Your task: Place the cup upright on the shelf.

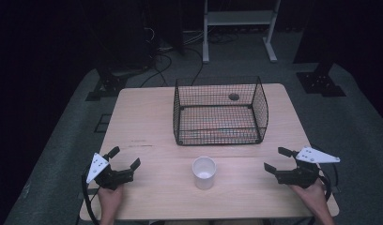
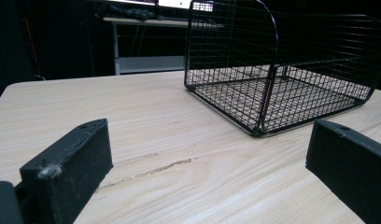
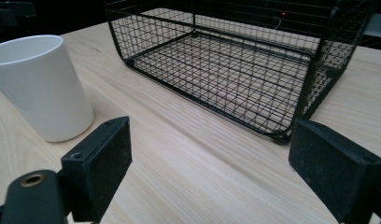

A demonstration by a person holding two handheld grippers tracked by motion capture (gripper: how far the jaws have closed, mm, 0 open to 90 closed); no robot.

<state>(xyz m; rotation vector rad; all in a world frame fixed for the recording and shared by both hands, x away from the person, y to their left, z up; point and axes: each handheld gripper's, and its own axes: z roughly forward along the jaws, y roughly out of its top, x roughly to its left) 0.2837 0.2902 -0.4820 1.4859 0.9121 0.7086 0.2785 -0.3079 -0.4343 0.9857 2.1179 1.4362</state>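
Basket (image 1: 220, 111): black wire, open top, I see it sitting on the far middle of the light wood desk (image 1: 147, 122), nothing visible inside. Desk next in size, with a scuffed streak in the grain ahead of my left gripper (image 1: 125, 158). White cup (image 1: 204, 172) upright, near the front edge, just in front of the basket and apart from it, roughly midway between my two grippers. Left gripper at front left, jaws spread wide, gripping nothing. Right gripper (image 1: 275, 159) at front right, jaws likewise wide apart and empty; its view has the cup off to the left of the jaws
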